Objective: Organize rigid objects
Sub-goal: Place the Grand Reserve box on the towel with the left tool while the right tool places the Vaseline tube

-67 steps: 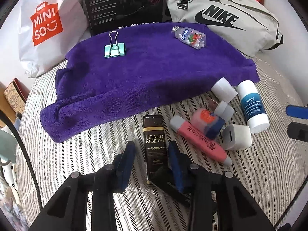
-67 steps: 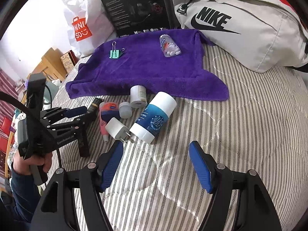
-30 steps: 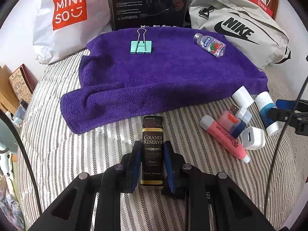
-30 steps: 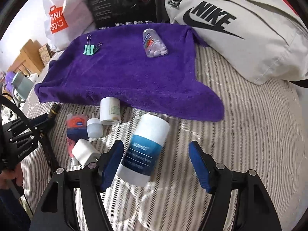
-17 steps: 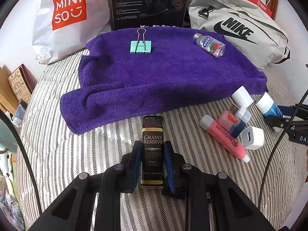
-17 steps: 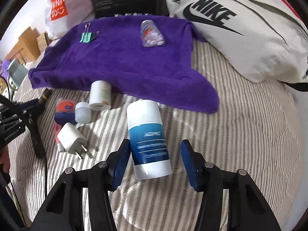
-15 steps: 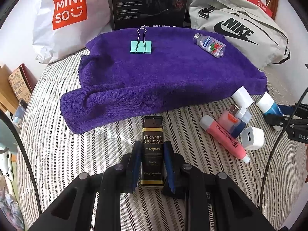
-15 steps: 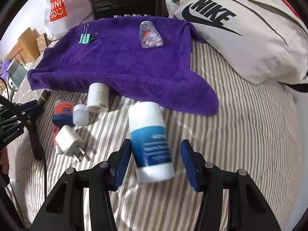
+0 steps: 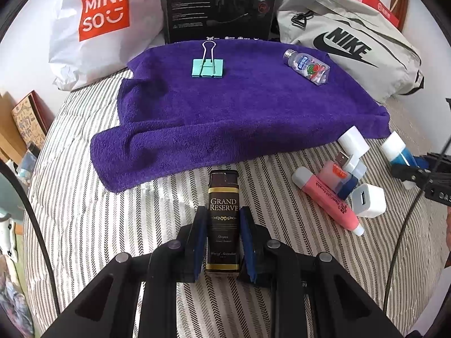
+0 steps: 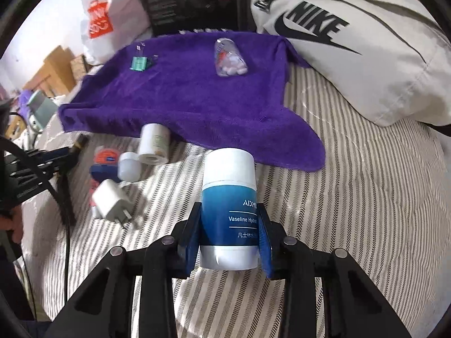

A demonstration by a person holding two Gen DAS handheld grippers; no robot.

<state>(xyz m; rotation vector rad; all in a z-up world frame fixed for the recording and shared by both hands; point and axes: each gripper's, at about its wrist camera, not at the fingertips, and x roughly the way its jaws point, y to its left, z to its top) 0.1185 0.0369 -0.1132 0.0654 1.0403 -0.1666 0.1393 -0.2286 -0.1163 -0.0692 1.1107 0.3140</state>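
Note:
My left gripper (image 9: 223,219) is shut on a dark brown lighter (image 9: 223,197) labelled Grand Reserve, held over the striped bed just short of the purple towel (image 9: 239,112). My right gripper (image 10: 229,219) is shut on a blue and white Vaseline stick (image 10: 229,197), lifted off the bed near the towel's front corner (image 10: 282,140). On the towel lie a teal binder clip (image 9: 208,67) and a small clear pill bottle (image 9: 308,67). A pink tube (image 9: 327,200), a white charger plug (image 9: 367,200), a USB stick (image 9: 342,159) and a white cap (image 9: 353,140) lie grouped on the bed.
A white Miniso bag (image 9: 95,25), a black box (image 9: 220,2) and a grey Nike bag (image 9: 346,45) line the back edge behind the towel. Cardboard boxes (image 10: 53,70) stand off the bed's left side. A hand (image 10: 11,222) holds the left gripper's handle.
My right gripper has shut on the Vaseline stick and raised it from the bed. My left gripper stays shut on the lighter and has not moved.

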